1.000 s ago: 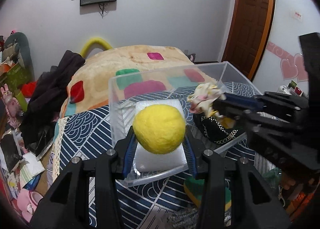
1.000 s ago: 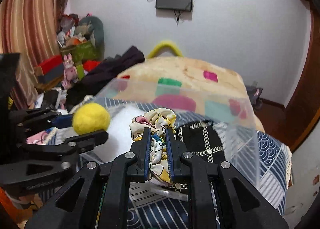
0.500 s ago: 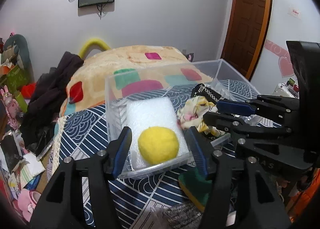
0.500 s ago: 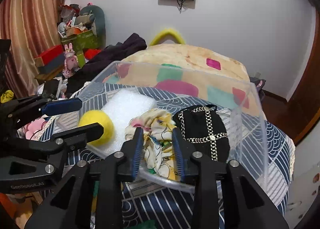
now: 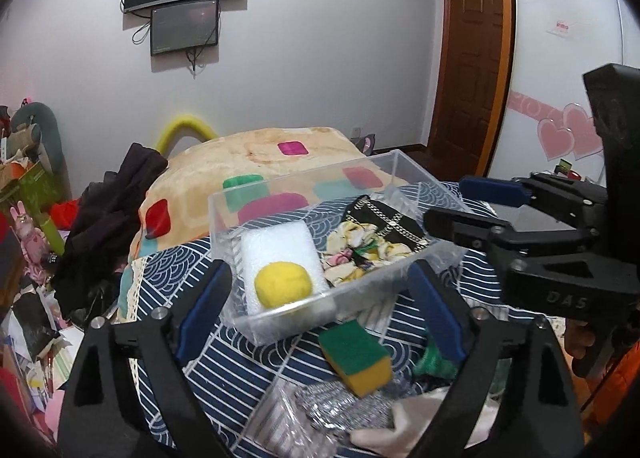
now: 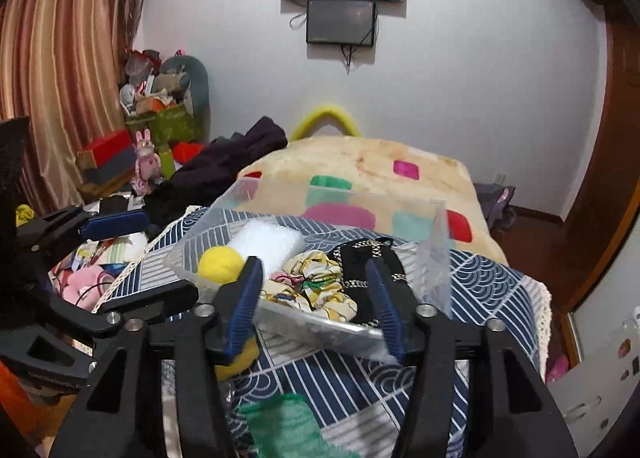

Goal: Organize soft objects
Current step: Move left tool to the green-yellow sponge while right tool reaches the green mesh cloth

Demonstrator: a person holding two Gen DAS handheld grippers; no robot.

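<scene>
A clear plastic box [image 5: 256, 322] stands on the blue patterned cloth. In it lie a yellow felt ball [image 5: 283, 283] on a white foam block [image 5: 276, 242], a floral scrunchie [image 5: 352, 250] and a black chain-trimmed pouch [image 5: 380, 218]. The same things show in the right wrist view: box [image 6: 434, 258], ball [image 6: 220, 264], scrunchie [image 6: 316, 286], pouch [image 6: 372, 258]. My left gripper [image 5: 320, 306] is open and empty, just in front of the box. My right gripper [image 6: 316, 302] is open and empty, near the box's front wall.
A green-and-yellow sponge [image 5: 356, 356] lies in front of the box, beside a steel scourer [image 5: 340, 406] in plastic wrap and a green mesh cloth [image 6: 284, 426]. A bed with a patterned blanket [image 5: 256, 162] lies behind. Clutter fills the floor at left.
Both grippers opened and drew back from the box. The yellow ball now rests on the foam block and the scrunchie lies in the box beside the pouch.
</scene>
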